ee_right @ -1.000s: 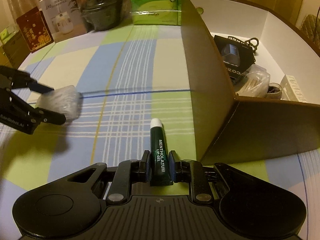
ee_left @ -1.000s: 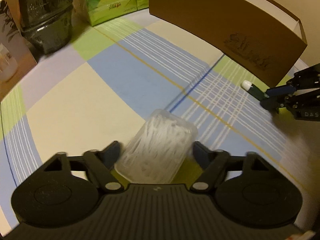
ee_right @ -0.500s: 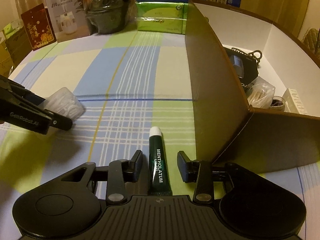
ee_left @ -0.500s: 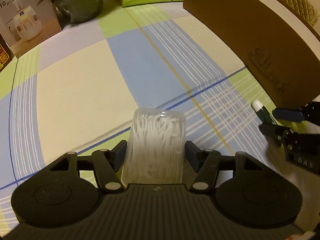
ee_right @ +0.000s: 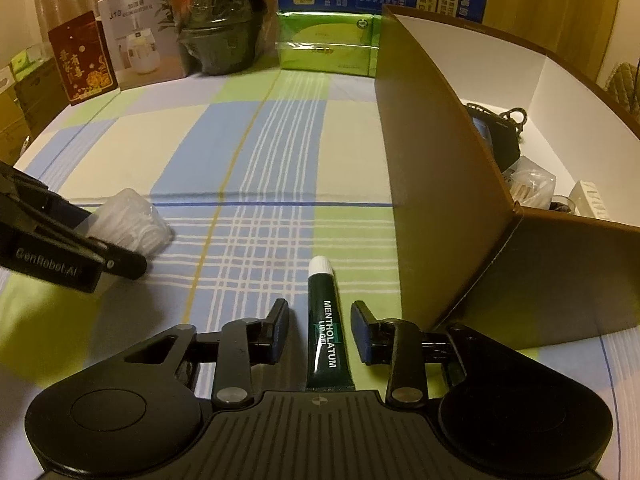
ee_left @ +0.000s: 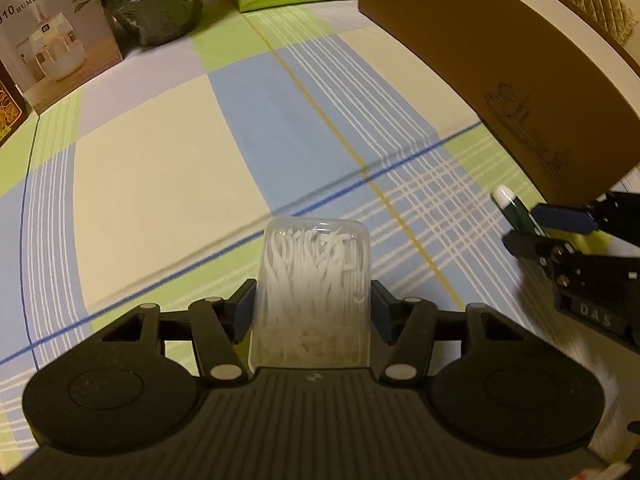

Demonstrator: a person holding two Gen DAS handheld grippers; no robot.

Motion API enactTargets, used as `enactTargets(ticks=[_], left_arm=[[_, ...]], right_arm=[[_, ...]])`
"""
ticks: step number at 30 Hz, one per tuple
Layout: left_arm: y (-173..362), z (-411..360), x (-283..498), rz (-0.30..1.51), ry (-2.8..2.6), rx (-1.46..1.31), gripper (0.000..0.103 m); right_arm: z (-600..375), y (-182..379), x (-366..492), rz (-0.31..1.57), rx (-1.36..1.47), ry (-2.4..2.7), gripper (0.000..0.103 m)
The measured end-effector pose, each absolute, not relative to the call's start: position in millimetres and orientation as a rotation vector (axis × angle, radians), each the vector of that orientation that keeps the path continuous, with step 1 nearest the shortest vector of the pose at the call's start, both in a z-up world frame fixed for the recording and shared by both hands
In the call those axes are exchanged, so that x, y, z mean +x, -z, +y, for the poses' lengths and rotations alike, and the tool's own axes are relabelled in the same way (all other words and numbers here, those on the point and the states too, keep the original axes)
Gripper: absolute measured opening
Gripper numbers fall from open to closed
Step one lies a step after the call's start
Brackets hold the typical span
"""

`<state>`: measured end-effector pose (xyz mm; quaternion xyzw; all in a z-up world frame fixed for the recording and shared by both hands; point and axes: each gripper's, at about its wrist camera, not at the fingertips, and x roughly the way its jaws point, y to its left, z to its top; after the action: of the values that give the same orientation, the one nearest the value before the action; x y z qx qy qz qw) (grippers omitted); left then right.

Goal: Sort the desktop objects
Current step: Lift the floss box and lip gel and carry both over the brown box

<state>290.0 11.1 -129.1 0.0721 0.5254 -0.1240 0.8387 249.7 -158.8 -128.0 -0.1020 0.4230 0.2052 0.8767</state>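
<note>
A clear plastic box of white floss picks (ee_left: 312, 292) sits between the fingers of my left gripper (ee_left: 312, 312), which close on its sides; it also shows in the right wrist view (ee_right: 128, 220). A dark green Mentholatum lip gel tube (ee_right: 326, 328) with a white cap lies on the checked cloth between the fingers of my right gripper (ee_right: 320, 330), which is open with a gap on each side. The tube's capped end shows in the left wrist view (ee_left: 514, 210). A brown cardboard box (ee_right: 432, 184) stands just right of the tube.
Inside the box (ee_left: 500, 80) lie a dark device, a bag and other small items. At the table's back stand a humidifier carton (ee_right: 140, 48), a red carton (ee_right: 82, 60), a dark wrapped pot (ee_right: 220, 32) and green tissue packs (ee_right: 328, 44).
My right gripper has opened and the lip gel tube now lies loose on the cloth. My left gripper has straightened on the floss box and shut tighter on it.
</note>
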Motion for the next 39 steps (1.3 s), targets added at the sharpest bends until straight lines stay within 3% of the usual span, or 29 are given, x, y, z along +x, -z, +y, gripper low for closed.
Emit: enactTargets(ticks=[2, 4, 16, 22, 25, 26, 39], left_arm=[[128.4, 10.1, 283.7, 1.111, 0.271, 0.155, 0.054], [127.5, 9.3, 276.4, 1.111, 0.277, 0.160, 0.054], [121.1, 4.1, 226.0, 1.155, 0.236, 0.119, 0.053], [120.4, -4.3, 220.8, 1.153, 0.182, 0.110, 0.054], [120.9, -4.3, 220.5, 1.146, 0.164, 0.098, 0.055], [120.9, -4.5, 220.0, 1.143, 0.158, 0.096, 0.055], [113.5, -27.6, 207.8, 1.168, 0.136, 0.044, 0.054]], right_arm=[[-157.8, 127.4, 246.7, 0.886, -0.220, -0.443, 0.017], [-157.6, 126.4, 243.4, 0.894, -0.223, -0.451, 0.015], [-164.9, 121.7, 209.3, 0.923, -0.260, -0.530, 0.015], [-161.9, 123.5, 216.6, 0.906, -0.263, -0.551, 0.025], [-163.6, 123.7, 218.0, 0.905, -0.276, -0.582, 0.023], [-164.9, 123.4, 217.8, 0.905, -0.278, -0.595, 0.014], [-207.0, 112.2, 211.8, 1.005, -0.227, -0.711, 0.014]])
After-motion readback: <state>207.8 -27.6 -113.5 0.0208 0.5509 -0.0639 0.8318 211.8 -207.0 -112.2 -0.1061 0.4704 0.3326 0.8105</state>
